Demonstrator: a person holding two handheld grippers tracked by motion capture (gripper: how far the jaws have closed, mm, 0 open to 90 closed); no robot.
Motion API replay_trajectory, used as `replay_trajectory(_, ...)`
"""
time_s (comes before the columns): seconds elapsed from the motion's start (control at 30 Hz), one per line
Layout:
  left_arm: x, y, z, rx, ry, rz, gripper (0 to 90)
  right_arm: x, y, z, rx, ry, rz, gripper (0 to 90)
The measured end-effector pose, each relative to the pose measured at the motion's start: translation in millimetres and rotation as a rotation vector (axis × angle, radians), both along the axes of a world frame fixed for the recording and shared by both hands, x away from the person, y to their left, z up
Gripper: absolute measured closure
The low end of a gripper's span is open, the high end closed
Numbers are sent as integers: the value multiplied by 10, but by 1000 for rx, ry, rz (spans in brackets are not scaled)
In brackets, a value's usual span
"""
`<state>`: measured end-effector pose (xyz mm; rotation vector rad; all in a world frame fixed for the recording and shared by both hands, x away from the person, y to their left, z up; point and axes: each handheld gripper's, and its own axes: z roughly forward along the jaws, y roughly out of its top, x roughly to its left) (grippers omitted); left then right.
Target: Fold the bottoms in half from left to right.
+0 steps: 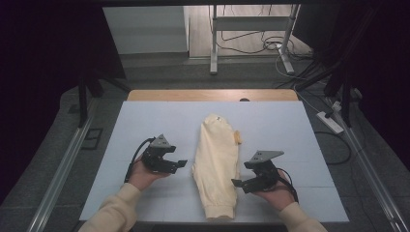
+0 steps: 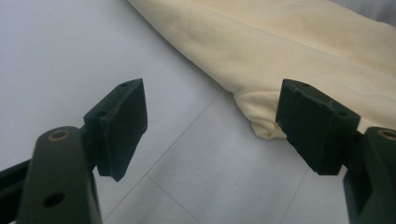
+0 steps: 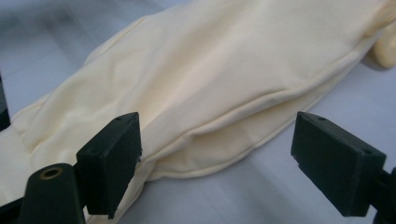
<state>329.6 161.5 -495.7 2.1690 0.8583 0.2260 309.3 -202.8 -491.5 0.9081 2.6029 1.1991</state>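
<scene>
Left tool (image 1: 180,163) and right tool (image 1: 237,183) both spread wide and holding nothing, one on each side of a folded cream garment (image 1: 216,162).

The garment lies flat in a long narrow strip on the pale surface (image 1: 145,125), running away from the person, right between the two tools. In the left gripper view the left tool (image 2: 210,121) has its jaws apart with only bare surface (image 2: 70,51) between them, and a rounded fold of the garment (image 2: 299,51) sits just ahead, close to the jaw on that view's right. In the right gripper view the right tool (image 3: 217,140) is just as open, and the garment (image 3: 224,70) has its folded, seamed edge directly in front of the gap, not touching either jaw as far as I can tell. Beyond the garment's far end there's a strip of wooden edge (image 1: 212,94), and past that the floor with cables (image 1: 251,46) and a power strip (image 1: 330,122) off to the right tool's side.
</scene>
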Motion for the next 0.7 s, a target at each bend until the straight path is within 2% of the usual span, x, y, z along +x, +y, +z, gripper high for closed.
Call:
replay_trajectory(0.23, 2, -1, -8, -5, 4, 3, 246, 109, -52, 21, 18, 6, -33, 170)
replay_trajectory(0.47, -26, -15, 5, 7, -3, 9, 245, 156, -85, 11, 7, -4, -43, 173)
replay_trajectory(0.6, -41, -27, 27, 2, -14, 10, 245, 174, -91, 7, 12, -3, -44, 174)
replay_trajectory(0.7, -31, -33, 24, -9, -6, 12, 244, 184, -93, 8, 6, -7, -42, 174)
